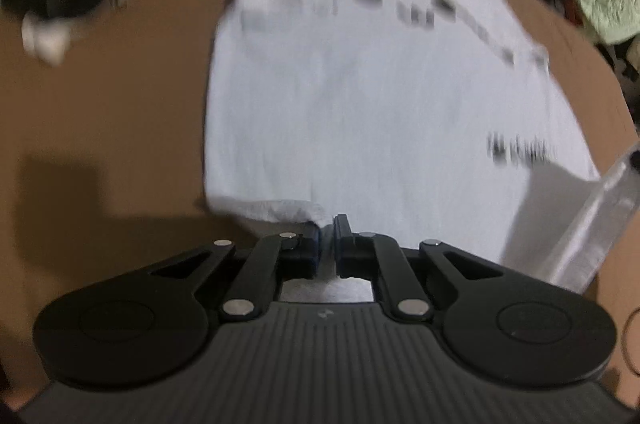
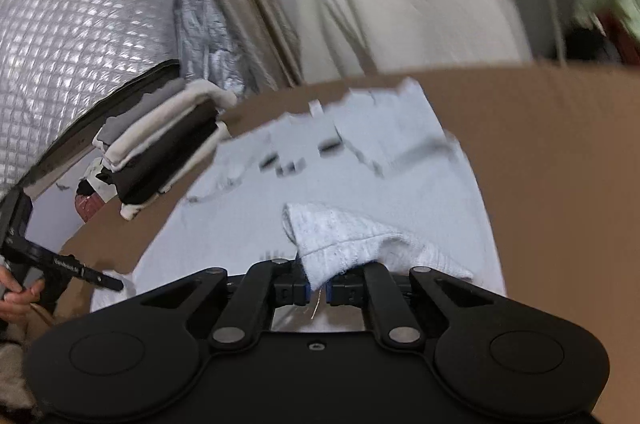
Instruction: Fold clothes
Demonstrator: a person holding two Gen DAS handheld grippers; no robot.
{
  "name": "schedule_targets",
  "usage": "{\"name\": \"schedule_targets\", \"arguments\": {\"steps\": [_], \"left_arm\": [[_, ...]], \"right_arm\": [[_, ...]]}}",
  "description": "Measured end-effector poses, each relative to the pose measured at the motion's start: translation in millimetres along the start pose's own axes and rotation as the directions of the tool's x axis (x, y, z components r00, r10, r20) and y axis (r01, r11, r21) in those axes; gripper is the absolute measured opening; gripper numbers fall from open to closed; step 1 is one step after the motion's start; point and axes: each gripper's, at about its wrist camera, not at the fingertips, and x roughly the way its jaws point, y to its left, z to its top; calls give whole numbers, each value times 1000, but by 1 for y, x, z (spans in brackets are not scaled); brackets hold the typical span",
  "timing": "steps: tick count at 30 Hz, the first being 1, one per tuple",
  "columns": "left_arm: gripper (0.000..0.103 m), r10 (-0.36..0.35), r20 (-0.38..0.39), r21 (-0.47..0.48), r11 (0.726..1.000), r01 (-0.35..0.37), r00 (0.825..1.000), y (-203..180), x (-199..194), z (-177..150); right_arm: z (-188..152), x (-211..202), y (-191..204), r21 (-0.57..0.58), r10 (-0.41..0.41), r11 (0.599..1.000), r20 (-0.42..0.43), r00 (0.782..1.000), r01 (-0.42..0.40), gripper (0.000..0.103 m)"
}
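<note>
With both grippers, left (image 1: 328,240) and right (image 2: 318,286), pinching the shirt's (image 1: 360,112) near hem, lift evenly and carry it far across the desk (image 1: 120,104).

White printed garment (image 1: 360,96) flat on brown table (image 1: 100,112), near hem corners bunched and lifted.

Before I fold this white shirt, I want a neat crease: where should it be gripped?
Grip the white shirt at its near hem corners, coming from the near table edge. It lies flat on the brown table, hem nearest; the left gripper and right gripper already pinch that edge.
</note>
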Motion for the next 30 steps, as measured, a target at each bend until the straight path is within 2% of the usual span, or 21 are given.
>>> {"name": "schedule_targets", "arguments": {"steps": [2, 4, 5, 8, 9, 10, 12, 14, 15, 16, 18, 19, 20, 21, 23, 24, 26, 27, 30], "left_arm": [[7, 26, 73, 12, 1000, -27, 997, 1, 9, 31], [10, 32, 90, -37, 999, -29, 995, 10, 29, 51], [10, 28, 80, -72, 997, -23, 996, 18, 42, 52], [29, -4, -4, -192, 981, 3, 1000, 45, 71, 31], [38, -55, -63, -240, 970, 38, 996, 56, 79, 22], [41, -124, -108, -288, 954, 88, 986, 68, 83, 15], [45, -217, -103, -368, 915, 166, 971, 87, 73, 7], [60, -266, -86, -386, 898, 214, 960, 95, 61, 6], [72, -289, -77, -391, 889, 238, 954, 98, 56, 5], [78, -301, -71, -397, 883, 250, 951, 100, 54, 4], [78, -312, -94, -412, 877, 248, 945, 101, 60, 4], [75, -318, -121, -411, 878, 244, 940, 99, 66, 5], [74, -322, -147, -402, 883, 241, 935, 97, 73, 4], [74, -329, -165, -391, 887, 245, 930, 94, 76, 3], [74, -353, -183, -386, 884, 264, 917, 86, 78, 1], [74, -364, -187, -388, 881, 272, 912, 84, 76, -1], [74, -385, -182, -419, 863, 283, 905, 83, 75, -5], [75, -396, -178, -437, 852, 288, 901, 83, 74, -6], [75, -435, -183, -491, 817, 301, 882, 84, 81, -11]], "right_arm": [[30, 21, 3, -38, -24, 999, -3, 1000, 24, 8], [52, 44, 3, -55, -60, 997, -20, 998, 59, 8], [57, 55, 0, -47, -84, 996, -41, 996, 82, 8], [58, 88, -16, 20, -182, 983, -97, 979, 184, 19], [54, 94, -23, 62, -204, 976, -99, 974, 211, 27], [49, 96, -30, 120, -206, 969, -81, 975, 215, 32], [41, 96, -43, 231, -170, 957, -49, 984, 177, 38], [43, 99, -50, 280, -151, 945, -83, 985, 168, 39], [46, 101, -49, 268, -159, 946, -104, 982, 182, 39], [51, 102, -45, 236, -176, 951, -126, 976, 202, 39], [62, 106, -31, 147, -210, 959, -197, 958, 240, 40], [67, 108, -24, 98, -229, 961, -234, 945, 257, 44], [74, 113, -17, 55, -253, 958, -289, 923, 280, 47], [81, 119, -12, 41, -291, 944, -359, 887, 327, 54], [93, 133, -8, 57, -349, 901, -490, 799, 429, 56], [97, 139, -7, 105, -323, 892, -533, 782, 440, 56], [100, 150, -5, 222, -203, 899, -554, 807, 378, 57], [100, 155, -5, 254, -174, 895, -556, 813, 365, 58], [92, 173, -7, 212, -246, 887, -532, 810, 409, 59]]}}
